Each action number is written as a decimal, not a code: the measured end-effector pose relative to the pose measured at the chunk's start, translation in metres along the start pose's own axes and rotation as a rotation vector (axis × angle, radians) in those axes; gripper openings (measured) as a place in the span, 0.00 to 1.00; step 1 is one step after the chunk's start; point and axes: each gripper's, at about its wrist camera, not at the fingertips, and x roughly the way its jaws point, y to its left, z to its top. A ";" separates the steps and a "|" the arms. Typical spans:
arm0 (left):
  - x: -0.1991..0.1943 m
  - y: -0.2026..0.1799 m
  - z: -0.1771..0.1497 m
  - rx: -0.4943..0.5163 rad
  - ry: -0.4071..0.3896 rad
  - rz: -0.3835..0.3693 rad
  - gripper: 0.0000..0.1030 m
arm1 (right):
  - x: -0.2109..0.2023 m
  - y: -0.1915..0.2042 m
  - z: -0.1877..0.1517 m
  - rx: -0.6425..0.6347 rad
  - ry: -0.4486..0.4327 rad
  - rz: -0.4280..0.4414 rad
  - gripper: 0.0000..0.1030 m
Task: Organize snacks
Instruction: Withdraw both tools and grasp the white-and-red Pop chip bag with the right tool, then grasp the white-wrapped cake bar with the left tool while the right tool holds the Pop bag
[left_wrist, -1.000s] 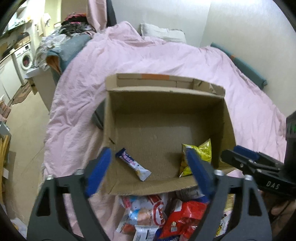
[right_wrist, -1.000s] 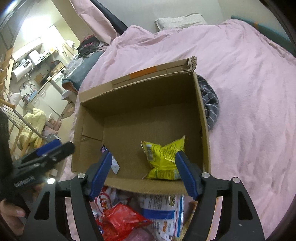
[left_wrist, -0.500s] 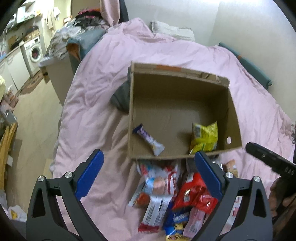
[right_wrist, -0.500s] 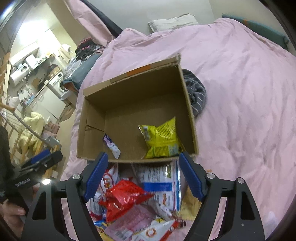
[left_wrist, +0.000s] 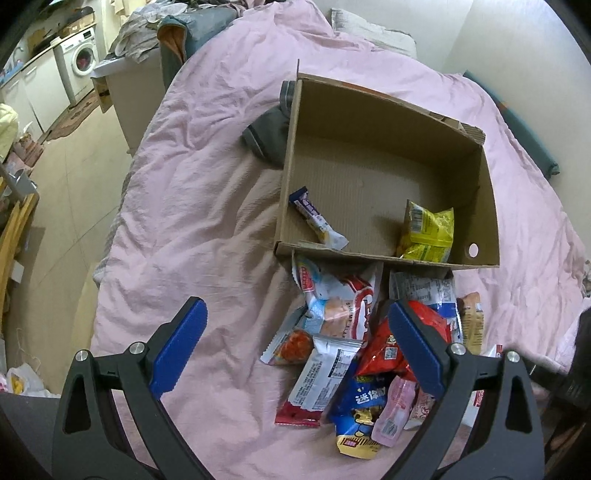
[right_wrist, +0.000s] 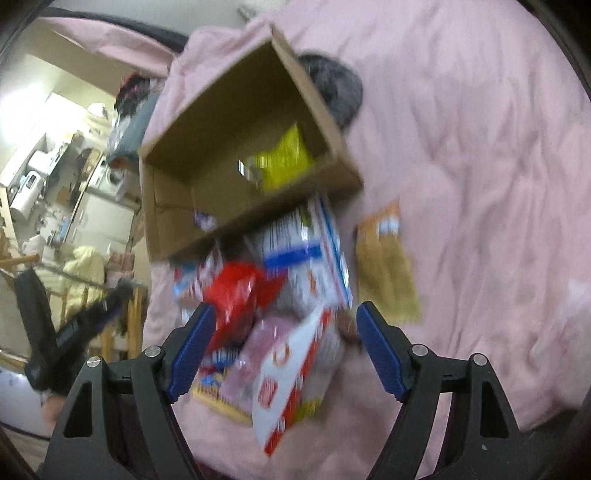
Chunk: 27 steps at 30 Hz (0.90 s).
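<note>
Pink blanket (left_wrist: 207, 206) under the fingers; washing machine (left_wrist: 79, 61) far off left; grey cloth (left_wrist: 267, 134) ahead.

Ahead of the left claw (left_wrist: 297, 345), whose frame is black with royal-blue pads (left_wrist: 179, 341), spreads a pale pink bedcover (left_wrist: 207, 155), plain and creased. Farther ahead stands a plain brown cardboard box (left_wrist: 480, 206); inside it lie a bright yellow bag (left_wrist: 426, 230) with a white barcode patch and a dark-blue-and-white bar (left_wrist: 317, 219). Left of the box a dark grey cloth (left_wrist: 267, 127) shows pale stripes. Between the pads lie a white-and-red packet (left_wrist: 334, 299), a glossy red bag (left_wrist: 391, 345), a silver packet (left_wrist: 325, 373) with black print, a blue bag (left_wrist: 364, 400) with white lettering and a light pink sachet (left_wrist: 395, 411). Beside the right claw (right_wrist: 284, 341), equally black and blue, a mustard-gold packet (right_wrist: 386, 266) lies, blurred.
</note>
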 end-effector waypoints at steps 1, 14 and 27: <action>-0.001 0.002 0.000 -0.007 0.000 0.004 0.94 | 0.007 0.000 -0.006 0.001 0.040 0.005 0.76; -0.003 0.032 0.001 -0.098 0.007 0.025 0.94 | 0.048 0.001 -0.027 -0.010 0.190 -0.135 0.40; -0.005 0.037 0.002 -0.110 0.011 0.019 0.94 | -0.035 0.048 -0.008 -0.159 -0.042 0.010 0.34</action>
